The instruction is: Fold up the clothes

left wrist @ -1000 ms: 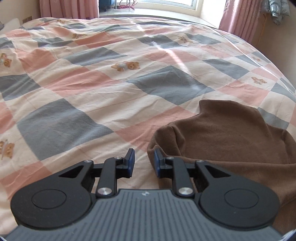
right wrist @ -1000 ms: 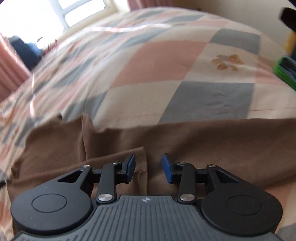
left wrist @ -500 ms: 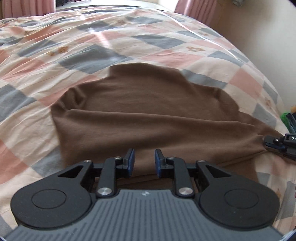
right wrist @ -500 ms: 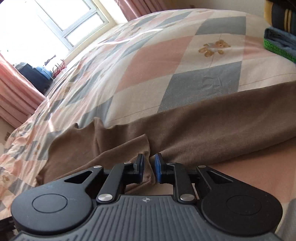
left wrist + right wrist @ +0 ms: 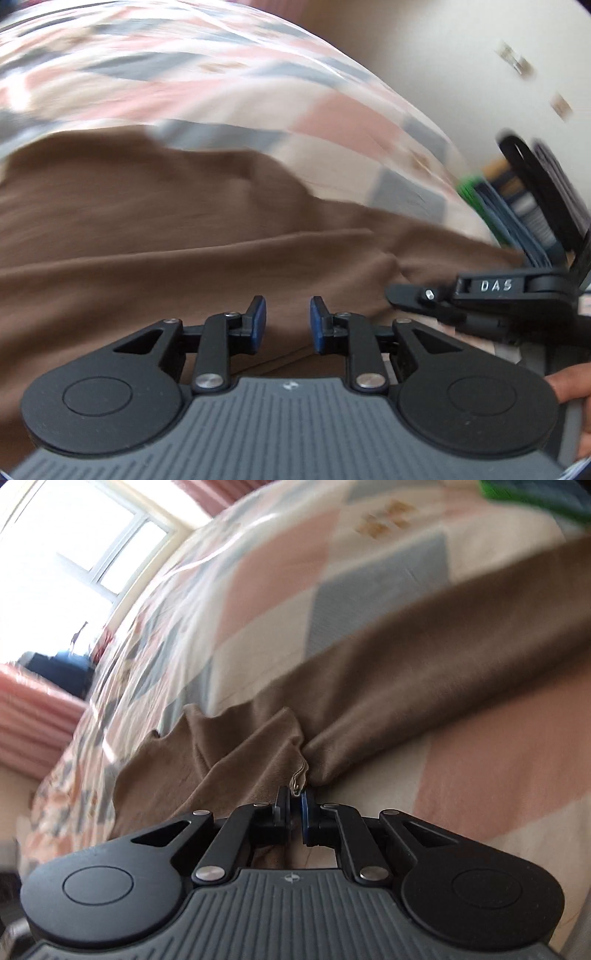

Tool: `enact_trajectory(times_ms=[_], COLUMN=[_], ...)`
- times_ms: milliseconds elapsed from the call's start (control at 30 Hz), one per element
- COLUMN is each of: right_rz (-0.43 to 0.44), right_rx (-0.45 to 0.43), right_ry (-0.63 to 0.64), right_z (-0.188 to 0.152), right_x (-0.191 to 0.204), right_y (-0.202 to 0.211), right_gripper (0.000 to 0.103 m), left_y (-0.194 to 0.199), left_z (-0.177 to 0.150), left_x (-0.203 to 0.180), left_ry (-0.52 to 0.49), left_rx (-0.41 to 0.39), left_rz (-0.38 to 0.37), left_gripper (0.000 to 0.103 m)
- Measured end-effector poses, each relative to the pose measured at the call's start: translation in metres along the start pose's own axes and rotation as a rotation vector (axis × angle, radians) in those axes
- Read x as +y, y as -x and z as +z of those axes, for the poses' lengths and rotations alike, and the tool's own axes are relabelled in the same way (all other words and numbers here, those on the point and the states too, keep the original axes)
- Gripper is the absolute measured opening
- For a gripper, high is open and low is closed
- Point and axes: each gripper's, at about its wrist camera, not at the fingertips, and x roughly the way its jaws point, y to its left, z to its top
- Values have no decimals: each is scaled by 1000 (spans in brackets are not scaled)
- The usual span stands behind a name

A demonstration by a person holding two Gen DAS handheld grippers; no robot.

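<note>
— Two grippers are seen; what is held by each?
— A brown garment [image 5: 388, 686], spread on the checked bedspread [image 5: 280, 587], is pinched by the right gripper [image 5: 294, 805]. Nothing is held by the left gripper [image 5: 283, 320], parted above it.

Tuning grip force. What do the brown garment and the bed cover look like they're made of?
Brown garment: soft matte knit, maybe brushed; it bunches at the right gripper. Bed cover: thin matte woven cloth, likely cotton, printed checks, flat.
</note>
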Motion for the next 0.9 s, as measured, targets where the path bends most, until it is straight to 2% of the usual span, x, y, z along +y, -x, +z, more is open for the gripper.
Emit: enact_trajectory(times_ms=[67,167,267,333,433,533,600,633,700,833,900], right_rz=[-19,-32,-25,-15,30,93,74,53,23,83,92], right_rx=[-6,8,-29,-64,-86,-27,40,69,97,77,71], right_ry=[65,58,126,232,476,709,788,810,812,760,733], right_z=[0,-1,-2,-6,-23,-56,-76,-84,-90,-84,-78], right_x=[9,10,25,43,87,122,129,129,121,106,97], right_y=[0,-4,1,7,5,-14,-33,-42,-51,-29,-15], right_gripper=[8,8,8,8,8,8,8,10,22,45,47], left_y=[-17,-37,-23,4,48,87,105,110,115,97,74], left_z=[0,-7,-5,0,-2,-11,-20,-23,-23,-4,7], left_x=[-8,-8,-3,12,47,88,109,115,120,105,88], left_ry=[-67,-131,-158,-98,36,179,252,268,281,281,261], left_rx=[10,49,26,-26,-93,-122,-117,-107,-89,-106,-109], left_rz=[3,-4,-7,-28,-16,4,28,39,20,-130,-187], left_gripper=[20,21,21,22,23,23,23,23,23,23,23])
